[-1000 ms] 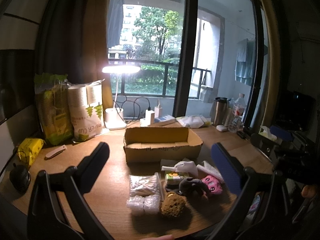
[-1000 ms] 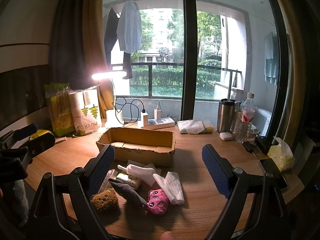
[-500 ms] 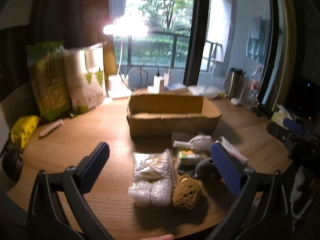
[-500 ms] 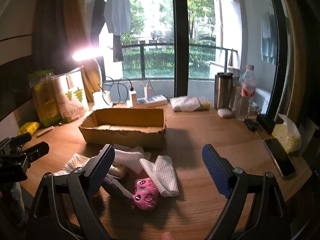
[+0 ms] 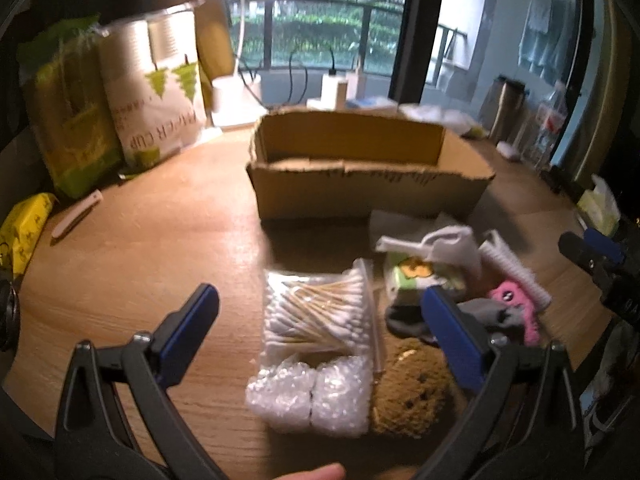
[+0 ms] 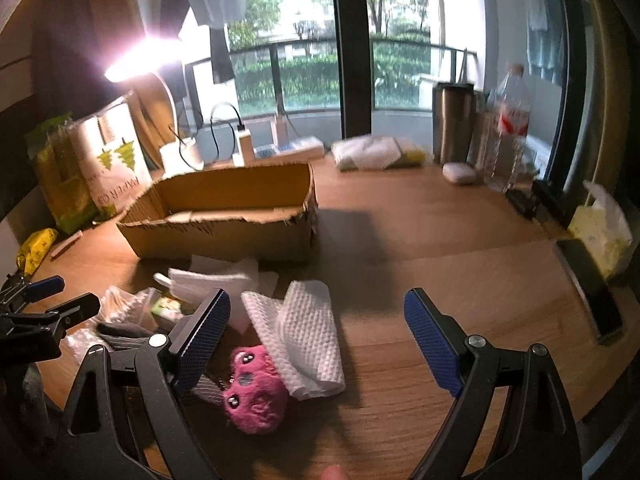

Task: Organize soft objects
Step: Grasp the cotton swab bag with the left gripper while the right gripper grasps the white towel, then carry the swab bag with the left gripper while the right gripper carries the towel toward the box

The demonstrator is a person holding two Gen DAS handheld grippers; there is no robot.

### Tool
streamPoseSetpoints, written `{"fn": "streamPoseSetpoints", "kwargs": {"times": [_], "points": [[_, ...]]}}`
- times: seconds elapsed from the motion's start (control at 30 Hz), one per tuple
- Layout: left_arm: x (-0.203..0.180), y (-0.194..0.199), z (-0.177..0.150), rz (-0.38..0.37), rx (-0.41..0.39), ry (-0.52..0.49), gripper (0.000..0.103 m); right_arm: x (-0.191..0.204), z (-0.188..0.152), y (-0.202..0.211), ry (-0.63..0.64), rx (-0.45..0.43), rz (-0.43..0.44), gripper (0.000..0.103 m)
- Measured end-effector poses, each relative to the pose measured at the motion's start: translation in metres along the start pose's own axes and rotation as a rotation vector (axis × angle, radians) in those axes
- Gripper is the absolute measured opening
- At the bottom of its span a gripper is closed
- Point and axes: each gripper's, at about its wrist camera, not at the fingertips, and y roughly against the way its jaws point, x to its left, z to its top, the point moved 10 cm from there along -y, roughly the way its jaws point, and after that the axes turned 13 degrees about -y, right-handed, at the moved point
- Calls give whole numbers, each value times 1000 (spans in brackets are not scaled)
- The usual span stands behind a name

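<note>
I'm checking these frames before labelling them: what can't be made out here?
- Cardboard box floor: near wall hides most of it in both views.
- Grey soft item: left gripper finger covers part in the left view; shape unclear.
- Small green packet: print blurred.
- Paper cup bag text: blurred in the right view.

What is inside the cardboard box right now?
The cardboard box shows only its own bottom flaps; none of the soft items is in it. The strip of floor just behind its near wall is hidden in both views.
</note>
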Motion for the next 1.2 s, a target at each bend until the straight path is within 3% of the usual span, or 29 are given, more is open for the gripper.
{"fn": "streamPoseSetpoints", "kwargs": {"times": [0.37,0.57,0.7,0.87,0.93,1.13,1.2], "points": [[8,-46,-18,-1,160,12,102,-8,-23,-59,-30,173,27,85],[10,-56,-24,-5,210,15,102,-8,-34,-77,-17,236,27,83],[9,-59,-22,-5,212,4,100,-4,-39,-84,2,258,25,74],[5,-59,-19,-18,211,-12,85,-2,-38,-86,15,258,24,53],[2,-59,-19,-41,212,-13,74,-2,-37,-87,13,262,29,40],[-3,-56,-18,-62,206,-33,72,1,-26,-77,1,217,43,19],[-4,-54,-19,-70,203,-31,72,0,-22,-73,0,205,42,18]]}}
